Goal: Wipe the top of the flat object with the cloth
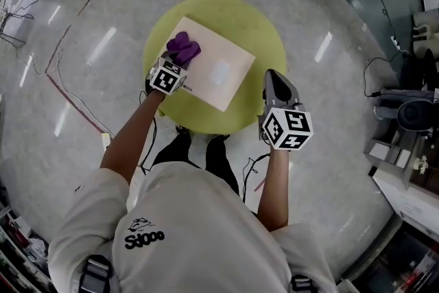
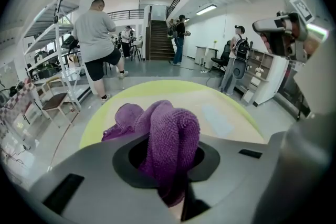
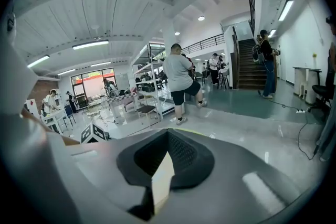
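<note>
left gripper (image 1: 177,60) pinches purple cloth (image 1: 183,46); shirt print (image 1: 144,238) roughly "sdooo".

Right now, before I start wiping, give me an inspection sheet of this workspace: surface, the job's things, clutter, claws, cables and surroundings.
Surface: round yellow-green table, on a polished floor.
Job's things: beige flat board lies on the table; purple cloth rests on the board's left edge.
Clutter: nothing seen on the table beyond these.
Claws: left claw shut on the cloth; right claw shut, nothing in it, by the table's right edge.
Cables: red cable on the floor at left; black cable by the person's legs.
Surroundings: people standing, staircase, shelving.
</note>
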Demonstrator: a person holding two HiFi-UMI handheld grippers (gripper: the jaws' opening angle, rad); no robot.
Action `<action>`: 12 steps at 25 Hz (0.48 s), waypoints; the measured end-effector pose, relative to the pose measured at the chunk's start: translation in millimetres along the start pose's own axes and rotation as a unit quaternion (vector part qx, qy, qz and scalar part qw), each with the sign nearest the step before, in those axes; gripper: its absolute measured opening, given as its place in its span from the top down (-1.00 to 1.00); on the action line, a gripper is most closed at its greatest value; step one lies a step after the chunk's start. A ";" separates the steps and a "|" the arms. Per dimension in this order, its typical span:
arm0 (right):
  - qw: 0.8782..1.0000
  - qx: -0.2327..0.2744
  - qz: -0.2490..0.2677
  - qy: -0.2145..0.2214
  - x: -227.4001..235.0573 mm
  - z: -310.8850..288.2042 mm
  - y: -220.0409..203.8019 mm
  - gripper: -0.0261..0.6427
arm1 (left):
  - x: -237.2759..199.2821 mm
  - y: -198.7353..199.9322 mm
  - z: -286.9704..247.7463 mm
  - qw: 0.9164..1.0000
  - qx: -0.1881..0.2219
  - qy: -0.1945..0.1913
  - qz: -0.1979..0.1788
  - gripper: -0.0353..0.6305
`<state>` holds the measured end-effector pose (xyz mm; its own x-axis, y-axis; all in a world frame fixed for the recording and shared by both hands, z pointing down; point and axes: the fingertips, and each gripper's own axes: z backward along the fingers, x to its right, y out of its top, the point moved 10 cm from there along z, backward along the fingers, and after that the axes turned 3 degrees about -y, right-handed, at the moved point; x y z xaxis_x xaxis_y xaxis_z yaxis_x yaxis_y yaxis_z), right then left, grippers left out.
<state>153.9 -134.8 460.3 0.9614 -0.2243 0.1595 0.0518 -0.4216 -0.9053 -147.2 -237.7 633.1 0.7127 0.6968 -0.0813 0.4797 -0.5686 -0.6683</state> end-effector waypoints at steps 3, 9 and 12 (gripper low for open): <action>1.000 -0.001 0.001 -0.002 11.5 11.8 -1.1 0.89 | 36.3 5.3 -11.1 0.999 0.002 -0.030 -0.013 0.69; 1.000 -0.001 0.000 -0.015 36.8 38.6 -1.0 0.89 | 116.9 21.6 -39.1 0.995 -0.010 -0.097 -0.033 0.69; 1.000 0.000 0.000 -0.023 45.1 50.4 -2.8 0.89 | 150.2 24.7 -49.1 0.990 -0.015 -0.130 -0.052 0.69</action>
<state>210.8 -99.5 450.3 0.9727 -0.1835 0.1419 0.0525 -0.4216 -0.9053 -3.2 -168.5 640.7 0.5046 0.8390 -0.2035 0.5615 -0.4979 -0.6609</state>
